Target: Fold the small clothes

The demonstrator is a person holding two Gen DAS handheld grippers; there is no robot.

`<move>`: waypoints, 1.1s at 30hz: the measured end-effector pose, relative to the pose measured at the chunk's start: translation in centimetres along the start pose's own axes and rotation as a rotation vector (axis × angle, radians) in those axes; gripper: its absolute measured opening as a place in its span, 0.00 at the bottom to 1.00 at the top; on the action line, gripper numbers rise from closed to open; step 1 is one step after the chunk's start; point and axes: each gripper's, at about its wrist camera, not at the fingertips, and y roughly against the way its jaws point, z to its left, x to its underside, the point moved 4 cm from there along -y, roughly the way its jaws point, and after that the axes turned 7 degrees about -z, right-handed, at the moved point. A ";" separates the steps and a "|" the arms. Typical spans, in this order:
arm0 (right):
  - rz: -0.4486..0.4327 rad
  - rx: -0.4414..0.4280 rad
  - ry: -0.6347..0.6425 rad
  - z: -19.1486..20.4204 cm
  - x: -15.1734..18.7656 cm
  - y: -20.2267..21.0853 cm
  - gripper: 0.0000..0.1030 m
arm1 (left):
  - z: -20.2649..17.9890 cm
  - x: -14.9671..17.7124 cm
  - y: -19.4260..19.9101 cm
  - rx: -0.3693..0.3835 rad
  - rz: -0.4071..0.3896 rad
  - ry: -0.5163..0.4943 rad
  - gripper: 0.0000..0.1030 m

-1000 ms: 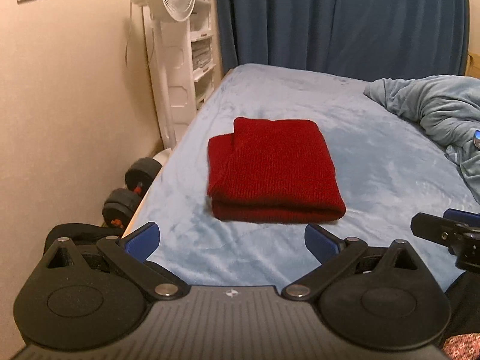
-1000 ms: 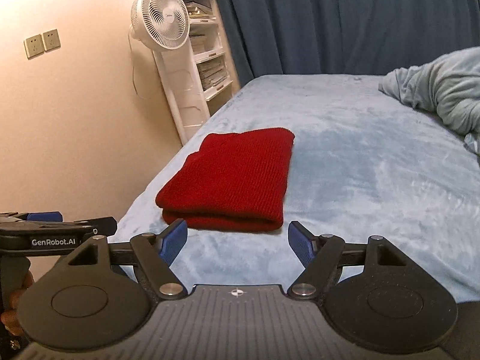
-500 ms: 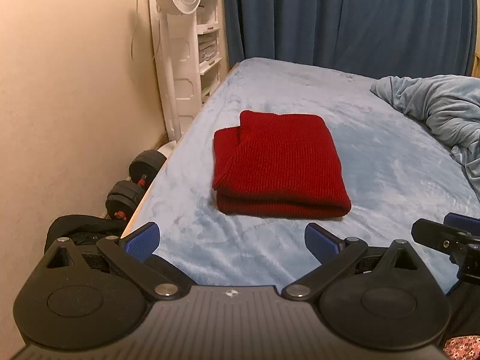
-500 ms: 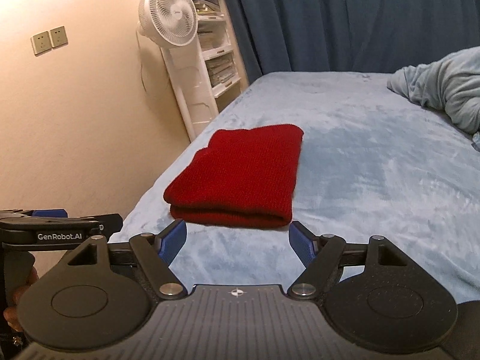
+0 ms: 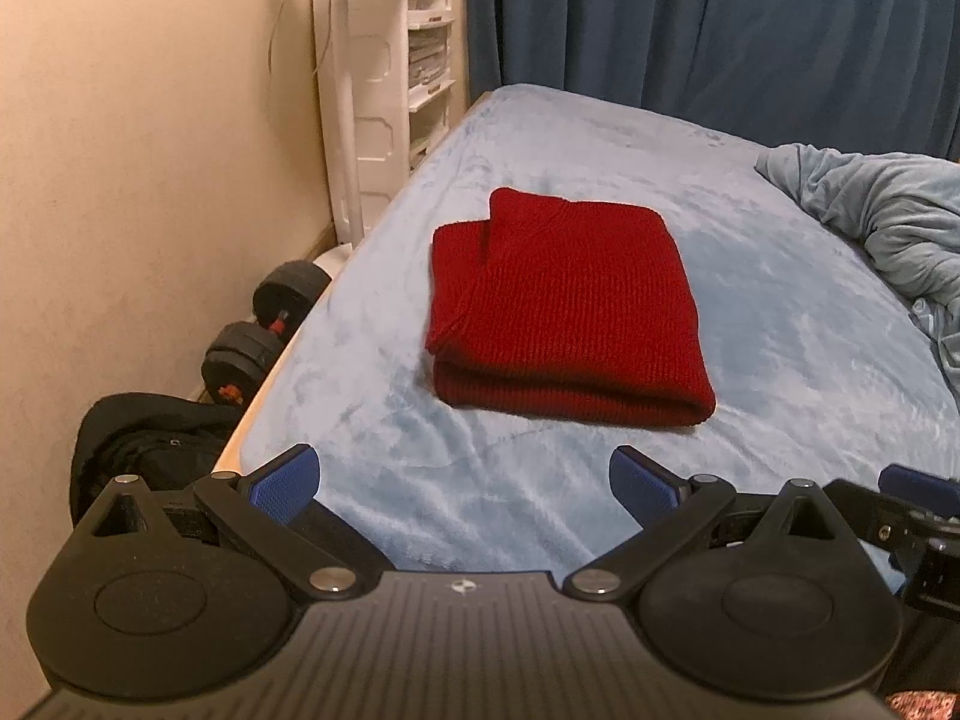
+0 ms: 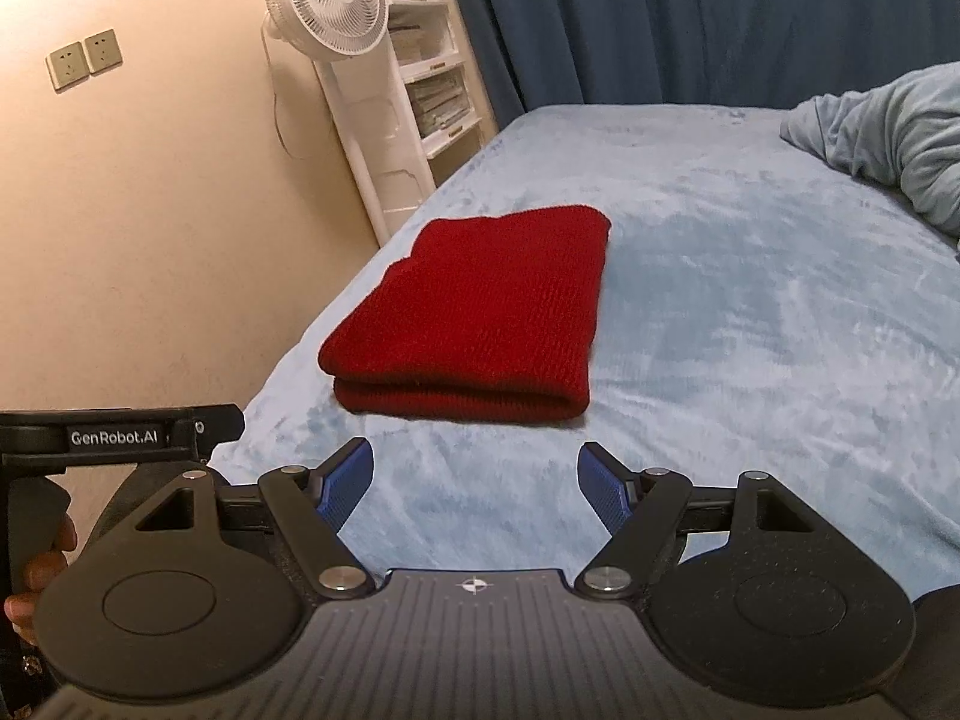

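A red knit garment (image 5: 564, 306) lies folded into a neat rectangle on the light blue bed (image 5: 780, 324); it also shows in the right wrist view (image 6: 480, 312). My left gripper (image 5: 465, 480) is open and empty, held back near the bed's front edge, short of the garment. My right gripper (image 6: 474, 480) is open and empty too, just in front of the garment's folded edge. Neither touches the cloth. The left gripper's body shows at the left of the right wrist view (image 6: 114, 438).
A crumpled light blue blanket (image 5: 888, 222) lies at the bed's right. A white standing fan (image 6: 336, 6) and a shelf unit (image 6: 438, 90) stand by the wall. Dumbbells (image 5: 264, 336) and a black bag (image 5: 150, 438) lie on the floor left of the bed.
Both grippers have drawn back and tilted slightly, so the garment sits a little farther off in both views. The garment has not moved. Both jaws stay open.
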 end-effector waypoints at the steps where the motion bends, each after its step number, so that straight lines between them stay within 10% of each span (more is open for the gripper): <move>1: 0.003 0.003 -0.002 -0.2 0.0 -0.2 0.75 | 0.0 -0.1 -0.2 0.000 -0.001 0.002 1.00; 21: 0.060 0.079 -0.108 -6.5 -3.2 -7.1 0.77 | -0.2 -4.0 -9.5 0.028 0.143 0.247 1.00; 33: 0.110 0.031 -0.306 -14.7 -10.5 -18.3 0.87 | -0.8 -3.7 -17.1 0.044 0.268 0.457 1.00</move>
